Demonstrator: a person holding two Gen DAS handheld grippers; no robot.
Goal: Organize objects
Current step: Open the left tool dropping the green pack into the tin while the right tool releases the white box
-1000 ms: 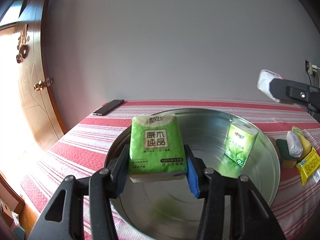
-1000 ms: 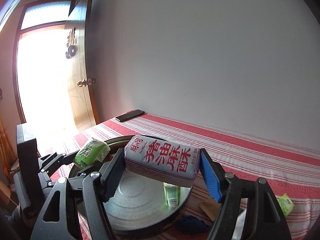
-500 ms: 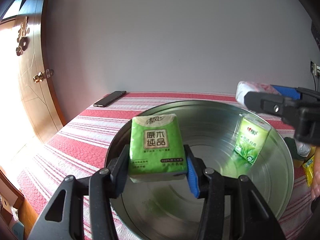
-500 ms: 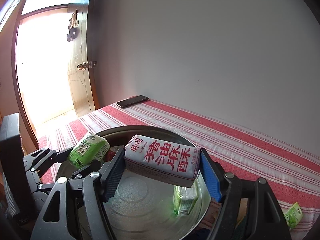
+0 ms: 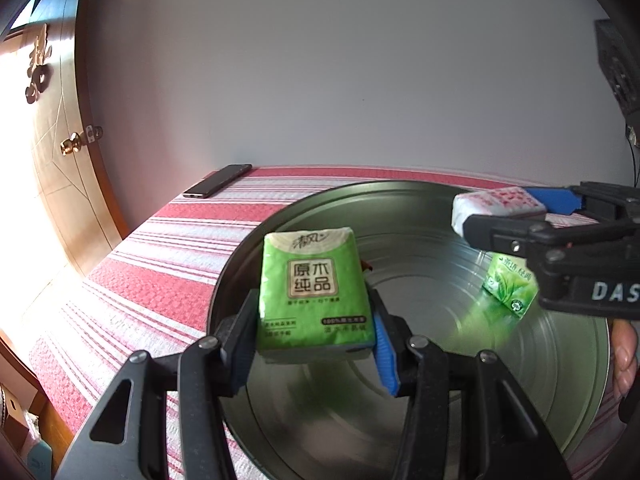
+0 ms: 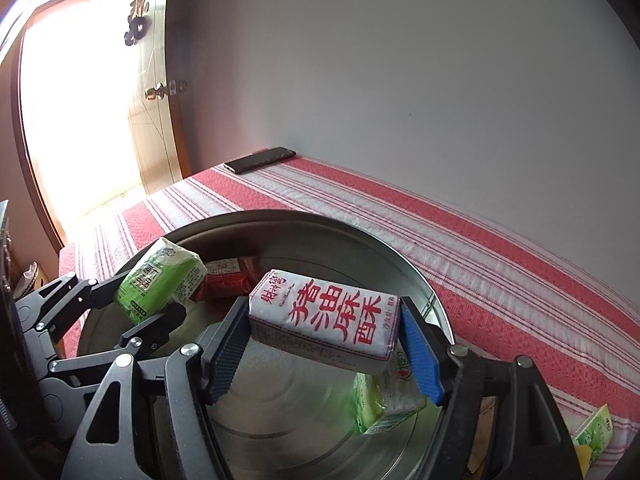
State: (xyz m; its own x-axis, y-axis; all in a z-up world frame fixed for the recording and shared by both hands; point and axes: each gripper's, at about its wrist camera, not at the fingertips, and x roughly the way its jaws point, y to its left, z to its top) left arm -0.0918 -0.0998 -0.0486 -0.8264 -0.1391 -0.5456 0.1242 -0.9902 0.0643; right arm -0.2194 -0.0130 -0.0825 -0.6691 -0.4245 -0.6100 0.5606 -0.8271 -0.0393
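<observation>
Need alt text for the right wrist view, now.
Right gripper holds a white packet with red lettering above a round metal basin on a red-striped cloth. Left gripper holds a green tissue pack over the same basin.

You're in a home, a plain lived-in room: a wooden door (image 6: pixel 160 92) with a brass knob (image 6: pixel 157 92) stands left of the table's red-and-white striped cloth (image 6: pixel 460 240), and a phone (image 6: pixel 260 159) lies on the cloth near that door.

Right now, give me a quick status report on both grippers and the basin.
Left gripper shut on green tissue pack, right gripper shut on white snack pack. Both over metal basin. Small green pack and red packet already inside.
</observation>
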